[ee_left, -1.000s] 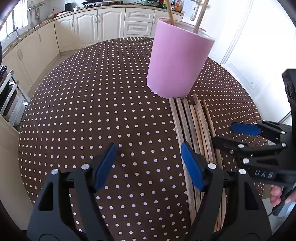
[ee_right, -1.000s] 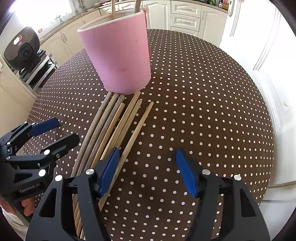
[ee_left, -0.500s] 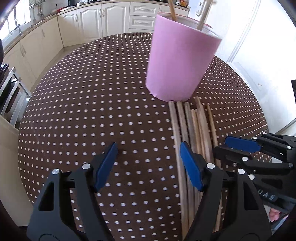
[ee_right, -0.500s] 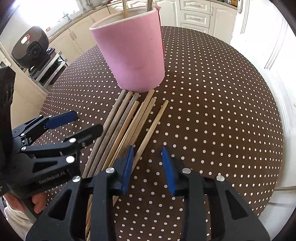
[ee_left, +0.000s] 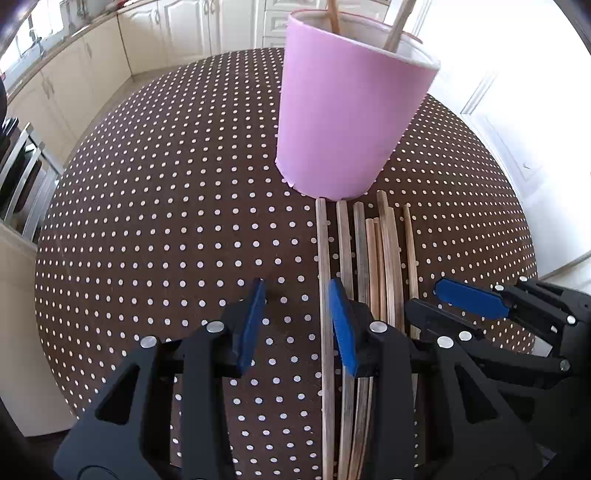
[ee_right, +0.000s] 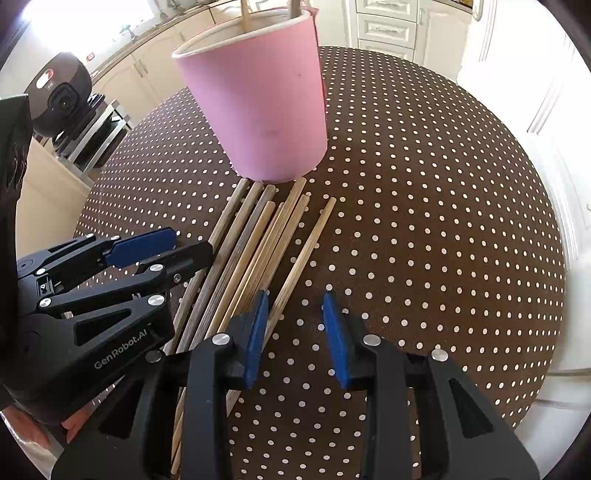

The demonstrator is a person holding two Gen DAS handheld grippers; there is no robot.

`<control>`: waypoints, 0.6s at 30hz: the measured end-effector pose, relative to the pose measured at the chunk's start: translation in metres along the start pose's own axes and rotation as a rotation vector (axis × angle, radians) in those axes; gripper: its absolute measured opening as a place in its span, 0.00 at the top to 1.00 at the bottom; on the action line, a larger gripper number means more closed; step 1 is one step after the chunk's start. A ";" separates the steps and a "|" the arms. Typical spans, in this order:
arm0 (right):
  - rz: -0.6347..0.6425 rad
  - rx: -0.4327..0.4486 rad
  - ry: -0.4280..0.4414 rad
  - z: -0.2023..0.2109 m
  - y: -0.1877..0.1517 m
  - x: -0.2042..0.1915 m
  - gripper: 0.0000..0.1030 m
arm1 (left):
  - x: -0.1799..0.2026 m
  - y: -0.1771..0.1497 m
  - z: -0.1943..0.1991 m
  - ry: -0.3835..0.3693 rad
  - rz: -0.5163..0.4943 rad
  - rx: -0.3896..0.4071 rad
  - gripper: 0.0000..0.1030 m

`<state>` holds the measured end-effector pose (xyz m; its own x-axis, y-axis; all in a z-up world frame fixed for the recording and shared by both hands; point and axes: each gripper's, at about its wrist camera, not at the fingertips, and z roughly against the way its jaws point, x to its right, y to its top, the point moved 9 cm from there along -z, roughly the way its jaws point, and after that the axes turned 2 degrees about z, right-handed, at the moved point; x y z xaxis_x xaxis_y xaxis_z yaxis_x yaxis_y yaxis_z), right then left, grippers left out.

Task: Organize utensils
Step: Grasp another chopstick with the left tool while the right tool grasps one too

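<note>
A round table [ee_left: 155, 206] under a brown cloth with white dots fills both views, with pale kitchen cabinets [ee_left: 177, 33] beyond its far edge. Toward the far side stands a tall pink cup [ee_left: 347, 125], upright, and two wooden sticks [ee_left: 334, 16] already lean out of its top, so a small part of the job looks done. The bulk is left: a row of about seven loose chopsticks [ee_left: 369, 258] lies flat on the cloth just near of the cup, side by side, their far tips at or almost at its base and their length running toward the cameras. The left gripper [ee_left: 297, 325] hangs low over the left side of that row with its jaws partly apart and nothing clamped; its right blue pad sits over the two leftmost sticks while the left pad is over bare cloth. The right gripper [ee_right: 295, 338] is likewise partly open and empty, its left pad just over the rightmost single stick [ee_right: 303, 258], which lies slightly apart from the others. My reading is that each claw is lining up on an outer stick, with no grasp yet made.
</note>
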<state>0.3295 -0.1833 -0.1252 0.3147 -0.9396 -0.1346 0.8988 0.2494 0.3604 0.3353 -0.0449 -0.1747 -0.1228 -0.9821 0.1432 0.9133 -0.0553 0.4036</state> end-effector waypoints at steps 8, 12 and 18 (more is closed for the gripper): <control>0.044 0.001 -0.021 0.001 -0.007 -0.004 0.71 | 0.009 -0.008 0.001 -0.006 -0.022 -0.059 0.65; 0.069 -0.008 -0.012 0.002 -0.011 -0.005 0.71 | 0.011 -0.018 0.002 -0.013 -0.046 -0.087 0.65; 0.106 0.007 -0.011 -0.001 -0.007 -0.002 0.86 | -0.006 -0.025 0.011 -0.013 -0.029 -0.062 0.81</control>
<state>0.3225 -0.1833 -0.1280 0.4047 -0.9104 -0.0853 0.8584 0.3462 0.3785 0.3087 -0.0355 -0.1763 -0.1538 -0.9776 0.1440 0.9315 -0.0948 0.3513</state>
